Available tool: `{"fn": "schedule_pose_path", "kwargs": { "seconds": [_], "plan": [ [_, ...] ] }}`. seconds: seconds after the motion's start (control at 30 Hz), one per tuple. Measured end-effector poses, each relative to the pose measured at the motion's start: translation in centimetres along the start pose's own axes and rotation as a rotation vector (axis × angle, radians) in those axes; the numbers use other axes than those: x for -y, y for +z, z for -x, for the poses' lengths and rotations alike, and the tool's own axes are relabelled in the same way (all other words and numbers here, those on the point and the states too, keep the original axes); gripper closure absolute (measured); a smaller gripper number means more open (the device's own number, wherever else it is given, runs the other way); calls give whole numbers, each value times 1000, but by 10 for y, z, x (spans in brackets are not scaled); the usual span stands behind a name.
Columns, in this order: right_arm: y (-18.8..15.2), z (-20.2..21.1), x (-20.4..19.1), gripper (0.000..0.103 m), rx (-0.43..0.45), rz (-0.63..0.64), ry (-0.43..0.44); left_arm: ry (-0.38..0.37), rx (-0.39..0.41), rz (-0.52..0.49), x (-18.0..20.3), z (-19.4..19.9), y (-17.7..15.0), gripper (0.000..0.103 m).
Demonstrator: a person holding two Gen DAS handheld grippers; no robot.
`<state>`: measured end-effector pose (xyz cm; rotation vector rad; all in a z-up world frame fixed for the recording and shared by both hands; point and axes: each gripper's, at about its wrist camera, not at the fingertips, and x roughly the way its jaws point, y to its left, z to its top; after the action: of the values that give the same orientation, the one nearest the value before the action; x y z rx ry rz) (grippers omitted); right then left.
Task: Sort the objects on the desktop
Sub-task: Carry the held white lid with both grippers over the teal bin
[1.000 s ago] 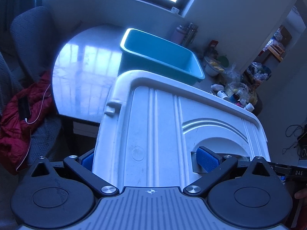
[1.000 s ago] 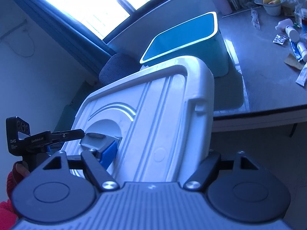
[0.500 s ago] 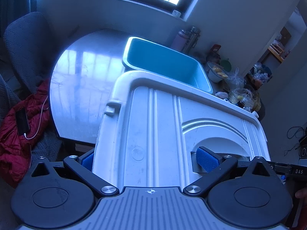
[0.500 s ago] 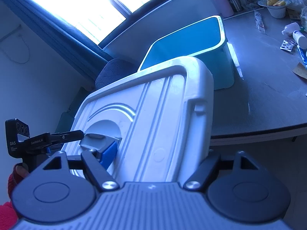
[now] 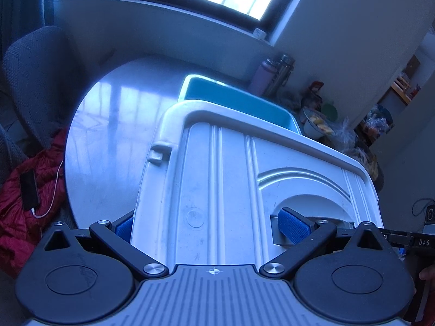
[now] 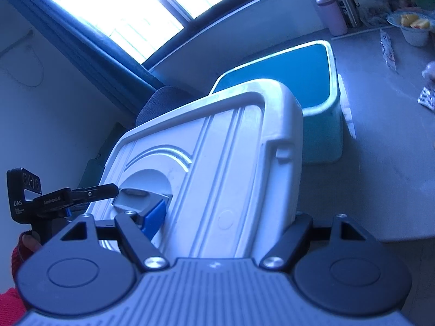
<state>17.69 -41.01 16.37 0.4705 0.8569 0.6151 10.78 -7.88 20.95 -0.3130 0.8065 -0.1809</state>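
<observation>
A large white plastic lid fills both views, carried level between both grippers. My left gripper is shut on it, one blue pad on its left rim, the other in the handle recess. My right gripper is shut on the same lid, one pad in the recess and the other finger against the right rim. Just beyond the lid's far edge, an open teal bin stands on the round grey table; the lid hides part of it. The bin looks empty where its inside shows.
Two bottles and a bowl of food stand at the back of the table, with bags and packets to the right. A grey chair and a red jacket with a phone lie left of the table.
Both grippers have carried the lid forward over the table's edge towards the teal bin, which the lid's far rim now partly covers. Neither grip has changed.
</observation>
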Motion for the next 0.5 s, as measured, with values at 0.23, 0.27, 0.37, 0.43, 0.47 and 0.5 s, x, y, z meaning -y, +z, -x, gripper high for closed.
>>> {"fn": "schedule_pose_path", "kwargs": {
  "seconds": [0.23,0.27,0.37,0.43,0.47,0.5],
  "plan": [
    [48,-8,30,26,2,13,0,1,10,6,23,-43,39,1],
    [54,-10,35,26,-1,14,-2,2,10,9,26,-49,44,1],
    [72,-13,46,26,-12,24,0,2,9,18,34,-65,54,1],
    [81,-19,55,26,-19,22,2,7,6,22,38,-77,61,1],
    [85,-21,60,26,-22,17,3,12,2,24,40,-83,64,1],
    [88,-25,65,26,-27,9,5,17,-4,24,41,-88,68,1]
  ]
}}
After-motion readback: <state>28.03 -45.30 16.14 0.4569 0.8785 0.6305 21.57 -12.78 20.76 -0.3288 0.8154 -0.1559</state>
